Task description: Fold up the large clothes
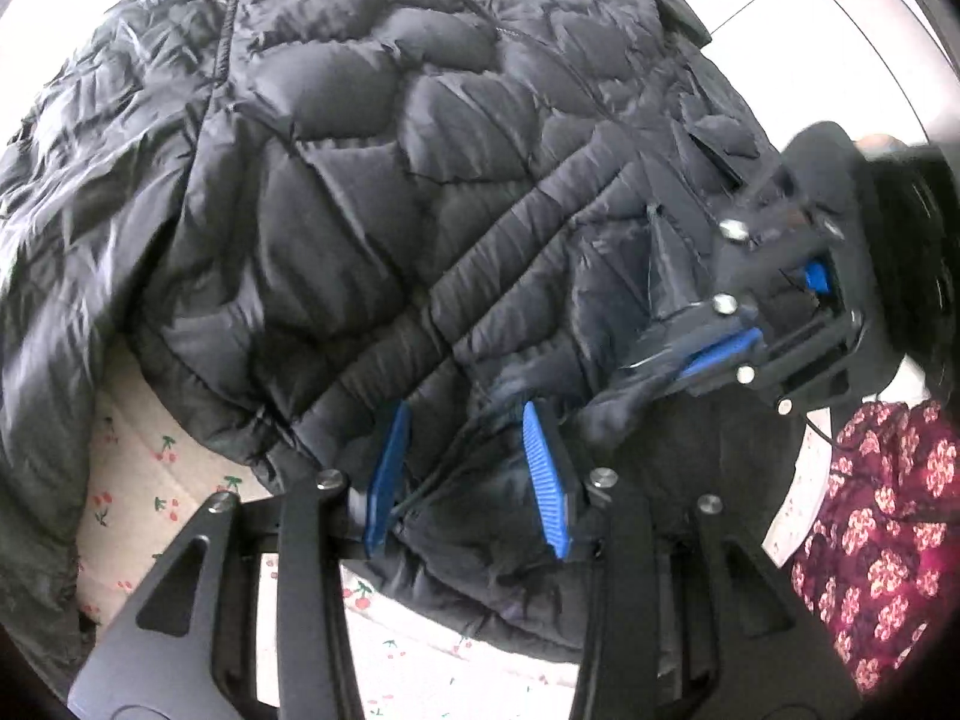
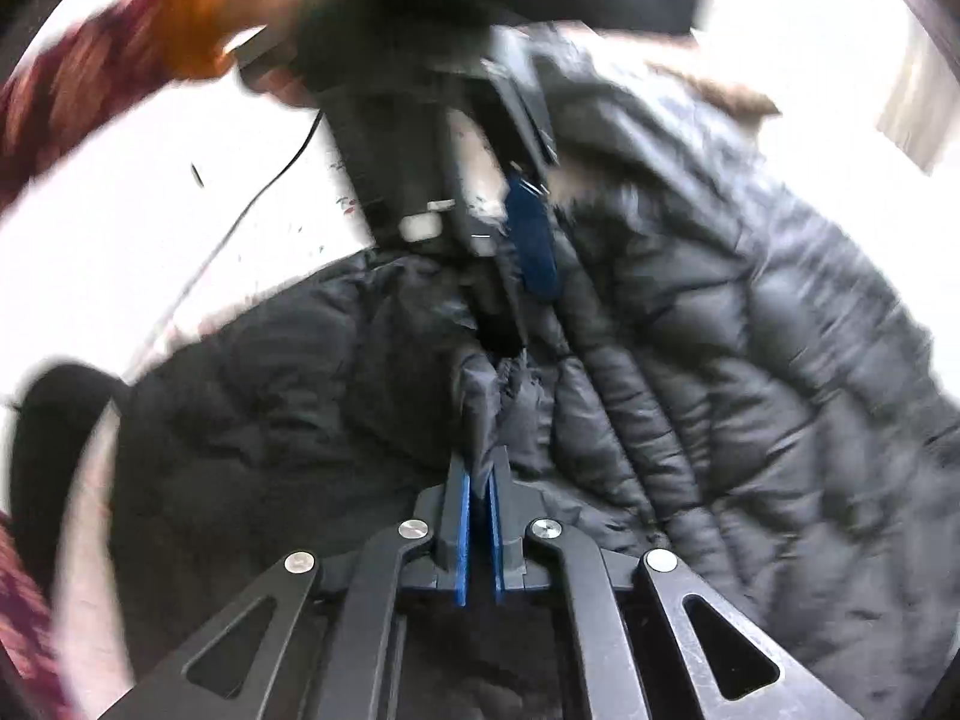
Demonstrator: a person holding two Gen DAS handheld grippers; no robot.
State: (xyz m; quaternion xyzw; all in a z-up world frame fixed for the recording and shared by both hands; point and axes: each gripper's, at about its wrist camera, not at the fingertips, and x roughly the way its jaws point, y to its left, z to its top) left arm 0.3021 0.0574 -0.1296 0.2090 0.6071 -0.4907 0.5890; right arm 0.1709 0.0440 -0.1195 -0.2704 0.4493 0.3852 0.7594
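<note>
Gripping one quilted jacket (image 1: 372, 192): two claws, left claw (image 1: 468, 468), right claw (image 2: 480, 480).

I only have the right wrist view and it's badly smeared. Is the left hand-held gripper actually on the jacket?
Observer: Yes. In the left wrist view, the left hand-held gripper has a thick fold of the black quilted jacket filling the gap between its blue pads.
Operator: What is the jacket lying on?
Observer: A pale sheet printed with small cherries. It shows below the jacket's hem.
Operator: Where is my gripper relative to the left one?
Observer: The right hand-held gripper pinches a fold of the same jacket edge, close by on the right in that view.
</note>
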